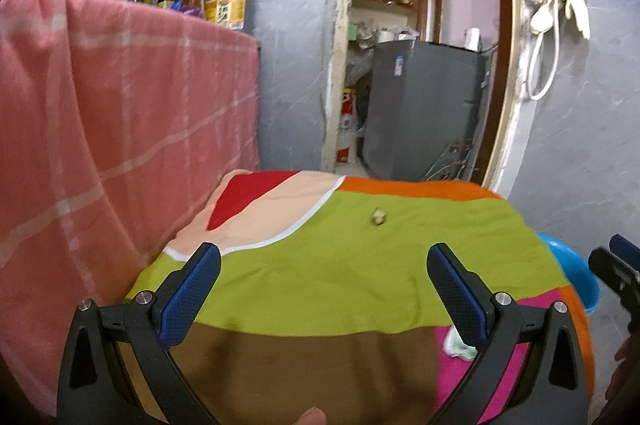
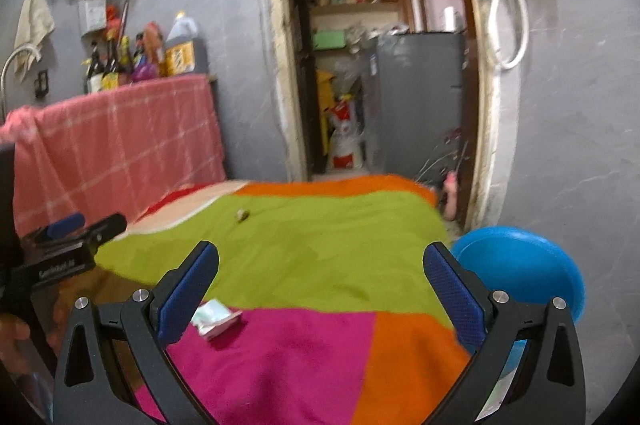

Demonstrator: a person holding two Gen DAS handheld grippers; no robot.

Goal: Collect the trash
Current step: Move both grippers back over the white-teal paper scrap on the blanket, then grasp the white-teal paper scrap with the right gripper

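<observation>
A: Where is the trash?

B: Two bits lie on the patchwork cloth [image 2: 304, 249]. A small crumpled scrap [image 1: 378, 216] sits on the green patch toward the far end, well apart from both grippers. A flat wrapper [image 2: 216, 319], pale green and pink, lies on the magenta patch near the front edge.

A: And the grippers?

B: The left gripper [image 1: 323, 283] hovers over the green and brown patches with its jaws spread wide and nothing between them. The right gripper [image 2: 320, 283] is spread just as wide — also holding nothing. The wrapper lies just beside its left finger [image 2: 188, 295], partly hidden behind it (whether it touches the pad, I cannot tell).

A: Anything to drop the trash in?

B: A blue basin [image 2: 520, 269] sits just beyond the right edge of the cloth, near the right gripper.

A: What else is around?

B: A pink checked towel [image 1: 120, 113] hangs on the left, bottles [image 2: 120, 61] stand behind it, and a grey cabinet [image 2: 420, 97] stands in the doorway — all well beyond the cloth.
</observation>
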